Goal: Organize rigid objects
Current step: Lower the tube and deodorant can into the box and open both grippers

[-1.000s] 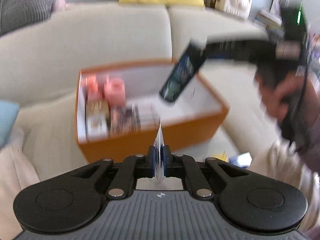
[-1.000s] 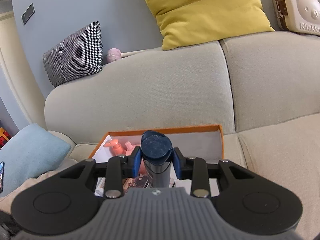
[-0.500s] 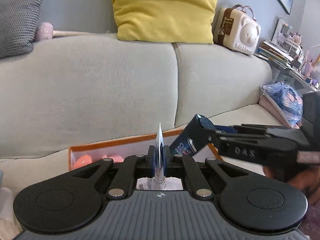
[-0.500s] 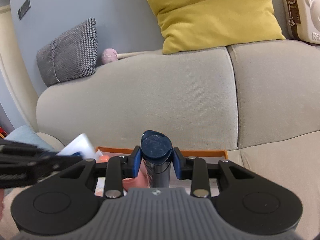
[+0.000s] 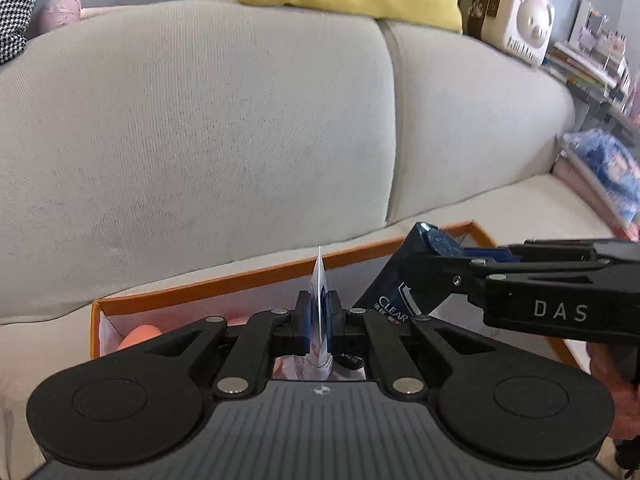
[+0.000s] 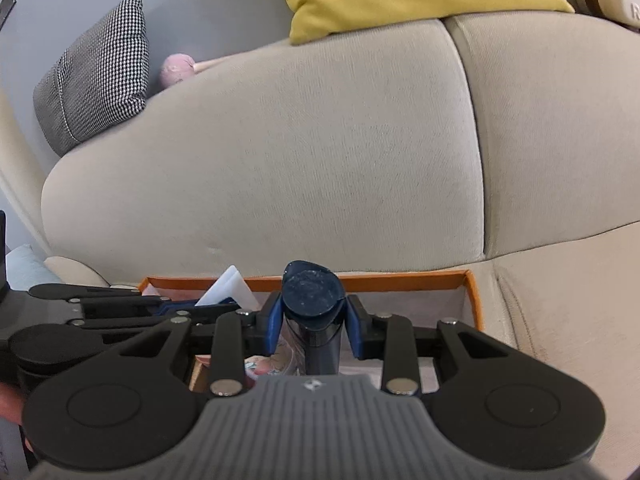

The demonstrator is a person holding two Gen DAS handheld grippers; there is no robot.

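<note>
Right gripper [image 6: 312, 330] clamps a "CLEAR" bottle [image 5: 394, 298]; left gripper [image 5: 319, 322] pinches a sachet [image 5: 319, 280].

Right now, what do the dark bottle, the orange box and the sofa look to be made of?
Bottle: probably plastic; smooth dark blue with a dull, scuffed cap and a printed label.
Box: likely cardboard; thin, stiff orange walls, pale matte inside.
Sofa: woven fabric; beige, matte, with a fine ribbed weave and stitched seams.
</note>
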